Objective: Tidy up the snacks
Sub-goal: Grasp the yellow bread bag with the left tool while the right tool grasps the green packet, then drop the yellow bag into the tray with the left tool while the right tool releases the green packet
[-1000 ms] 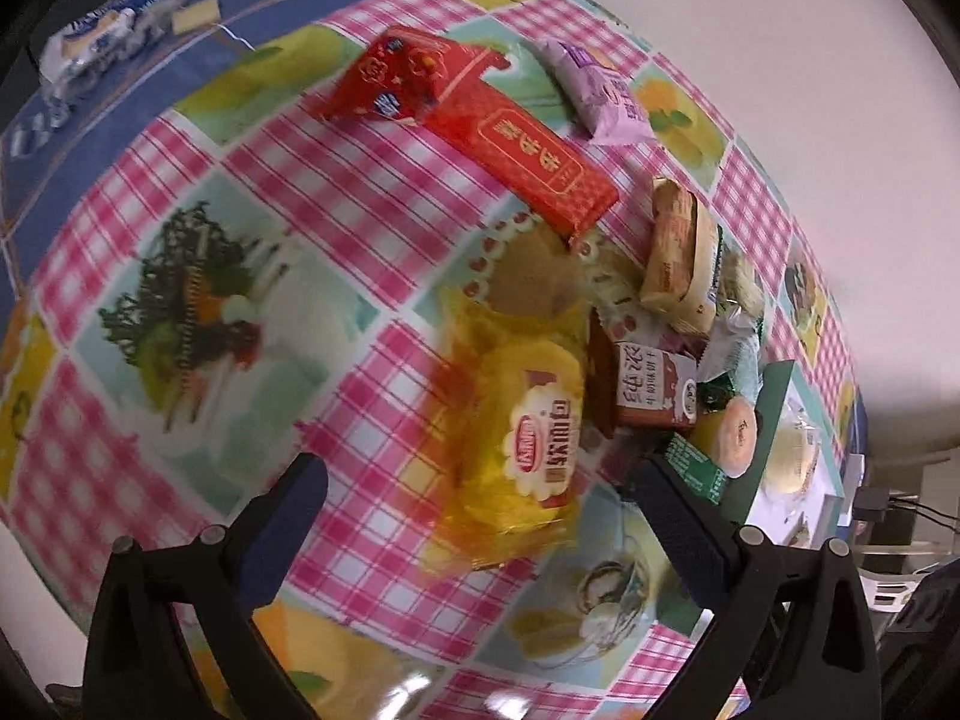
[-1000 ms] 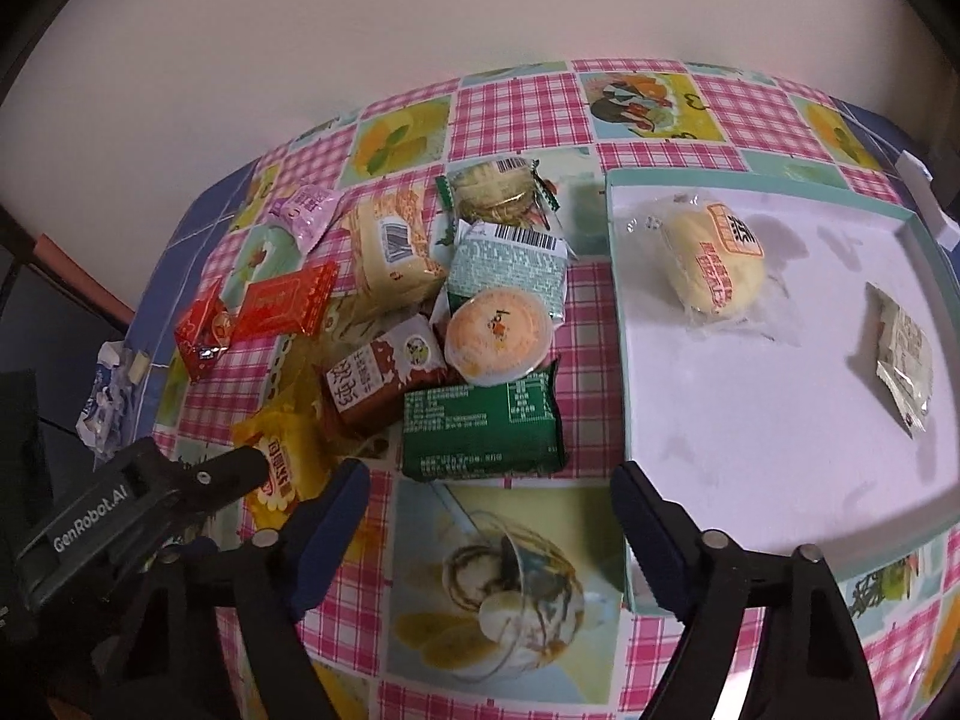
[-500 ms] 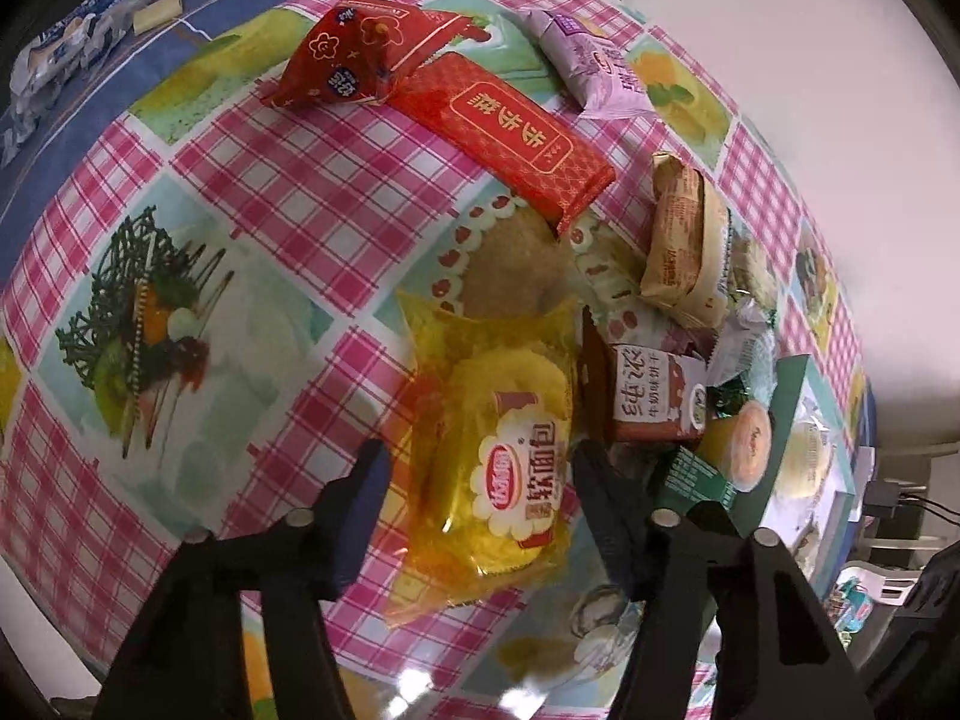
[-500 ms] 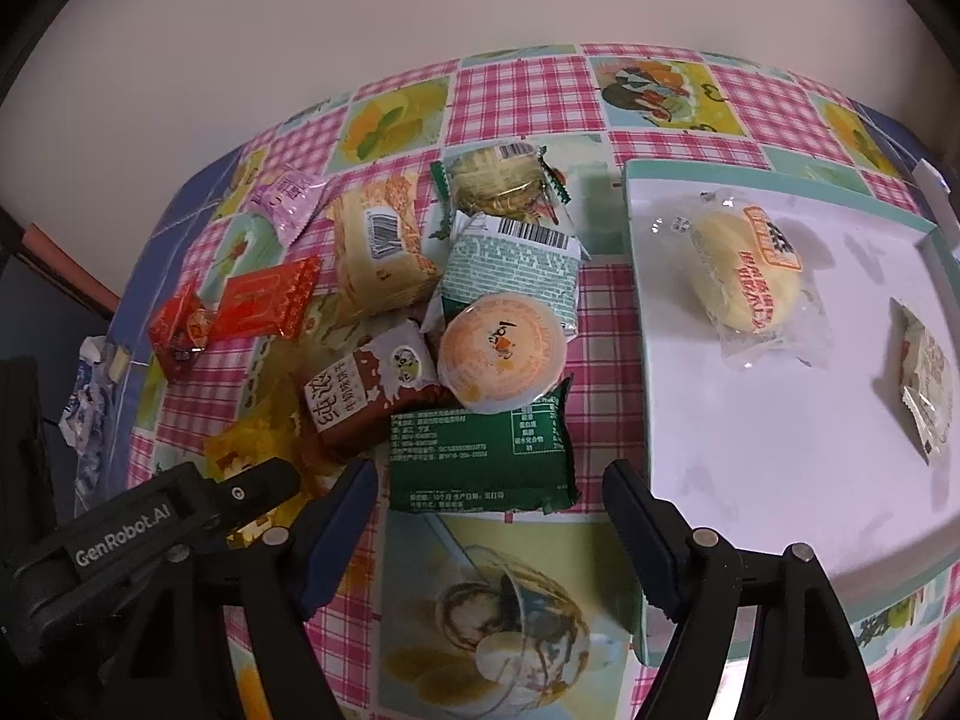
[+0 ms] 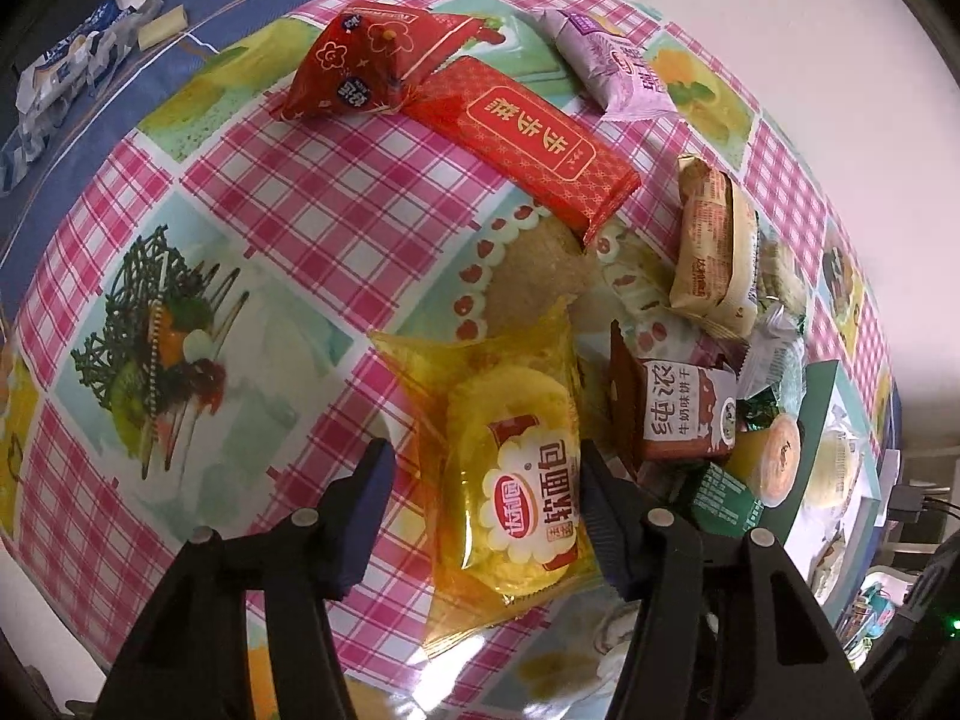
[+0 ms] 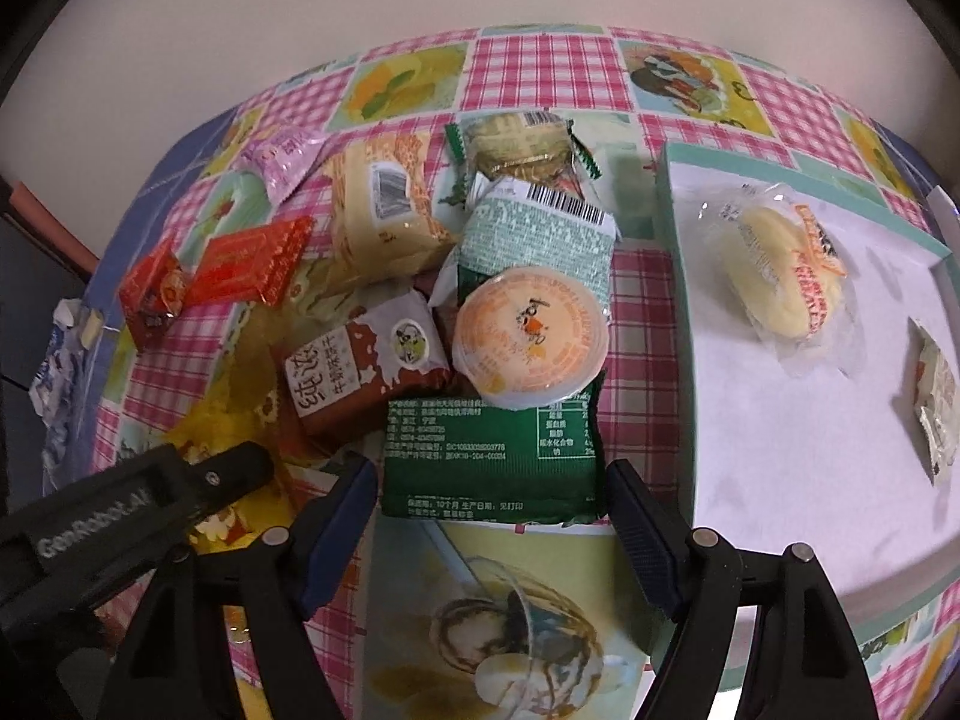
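Observation:
A yellow soft-bread packet (image 5: 516, 468) lies on the checked tablecloth between the fingers of my left gripper (image 5: 483, 504). The jaws stand partly closed around it, and I cannot tell whether they press it. My right gripper (image 6: 492, 516) is open, its fingers on either side of the near end of a dark green packet (image 6: 489, 456). An orange jelly cup (image 6: 528, 339) rests on the green packet, with a brown biscuit box (image 6: 360, 369) to its left. The white tray (image 6: 780, 420) on the right holds a wrapped bun (image 6: 780, 276) and a small packet (image 6: 936, 396).
Red packets (image 5: 528, 138), a purple packet (image 5: 612, 69) and a tan cake packet (image 5: 711, 252) lie beyond the yellow one. A pale green packet (image 6: 537, 240) and a round biscuit pack (image 6: 522, 141) sit behind the jelly cup. The left gripper's body (image 6: 120, 516) shows beside my right gripper.
My left gripper moved down onto the yellow packet and its jaws narrowed around it. My right gripper moved forward and down until its open fingers flank the dark green packet.

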`<state>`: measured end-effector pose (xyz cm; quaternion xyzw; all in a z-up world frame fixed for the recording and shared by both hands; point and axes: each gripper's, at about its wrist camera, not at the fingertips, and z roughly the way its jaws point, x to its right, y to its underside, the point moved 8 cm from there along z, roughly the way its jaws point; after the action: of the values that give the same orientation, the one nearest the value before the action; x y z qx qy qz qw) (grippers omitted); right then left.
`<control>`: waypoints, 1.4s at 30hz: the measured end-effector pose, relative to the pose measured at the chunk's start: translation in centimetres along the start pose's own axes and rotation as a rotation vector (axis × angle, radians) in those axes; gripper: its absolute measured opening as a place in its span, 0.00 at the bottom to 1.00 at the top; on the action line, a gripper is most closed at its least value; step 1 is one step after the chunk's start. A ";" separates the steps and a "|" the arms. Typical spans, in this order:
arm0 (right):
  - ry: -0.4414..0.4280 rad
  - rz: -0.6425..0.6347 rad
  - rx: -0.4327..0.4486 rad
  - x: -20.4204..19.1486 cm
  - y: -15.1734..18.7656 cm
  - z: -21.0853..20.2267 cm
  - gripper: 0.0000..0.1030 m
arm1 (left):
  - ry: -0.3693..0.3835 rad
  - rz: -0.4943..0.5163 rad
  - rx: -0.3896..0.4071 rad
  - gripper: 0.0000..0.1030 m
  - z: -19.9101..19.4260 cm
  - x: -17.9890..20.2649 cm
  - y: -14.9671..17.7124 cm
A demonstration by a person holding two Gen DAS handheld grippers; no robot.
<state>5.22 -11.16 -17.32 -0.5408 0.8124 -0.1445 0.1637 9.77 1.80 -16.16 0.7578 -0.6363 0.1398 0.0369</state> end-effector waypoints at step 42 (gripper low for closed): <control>-0.006 -0.008 0.061 0.2 -1.1 -4.7 0.70 | 0.027 0.058 0.138 0.39 -5.7 0.5 -1.0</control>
<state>4.06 -11.50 -12.69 -0.5390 0.8050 -0.1681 0.1819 9.91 2.83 -10.45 0.7377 -0.6463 0.1948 -0.0109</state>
